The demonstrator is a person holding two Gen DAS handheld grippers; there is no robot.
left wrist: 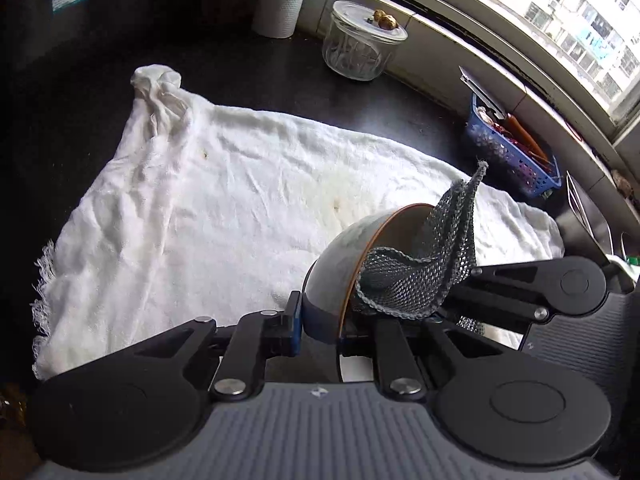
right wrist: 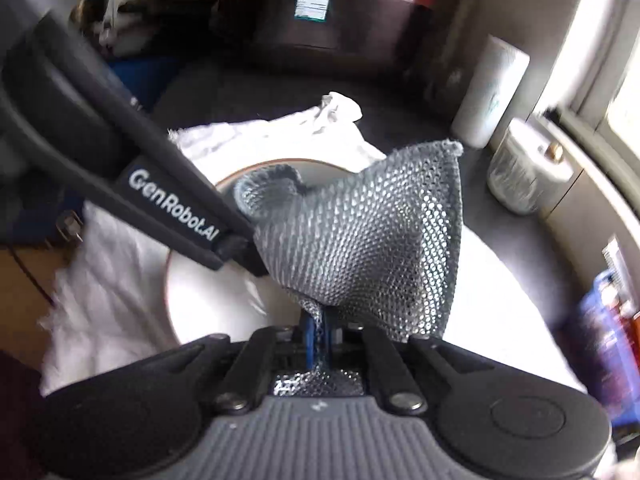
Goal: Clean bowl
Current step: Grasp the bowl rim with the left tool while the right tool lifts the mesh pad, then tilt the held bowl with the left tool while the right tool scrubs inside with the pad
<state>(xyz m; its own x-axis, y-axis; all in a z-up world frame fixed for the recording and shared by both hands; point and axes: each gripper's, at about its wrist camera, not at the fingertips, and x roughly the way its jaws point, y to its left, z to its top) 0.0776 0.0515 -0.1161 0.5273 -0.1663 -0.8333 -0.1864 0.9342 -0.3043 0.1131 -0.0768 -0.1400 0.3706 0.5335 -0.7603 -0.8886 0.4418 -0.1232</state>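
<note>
A bowl (left wrist: pixel 340 256), grey outside with a brown rim, stands tilted on its side over a white towel (left wrist: pixel 220 200). My left gripper (left wrist: pixel 320 328) is shut on the bowl's wall at the rim, one blue pad outside and the other finger inside. A grey mesh cloth (left wrist: pixel 420 276) fills the bowl's mouth. In the right wrist view my right gripper (right wrist: pixel 318 328) is shut on that mesh cloth (right wrist: pixel 360 240), which bunches up over the bowl's white inside (right wrist: pixel 208 300). A left finger (right wrist: pixel 176 208) crosses the view from the upper left. The right gripper's black linkage (left wrist: pixel 532 288) reaches in from the right.
The towel lies on a dark counter (left wrist: pixel 80 100). At the back stand a paper roll (left wrist: pixel 282 0) and a lidded glass jar (left wrist: pixel 362 44). A blue basket (left wrist: pixel 508 152) of utensils sits under the window ledge. A dark red appliance (right wrist: pixel 320 12) stands behind.
</note>
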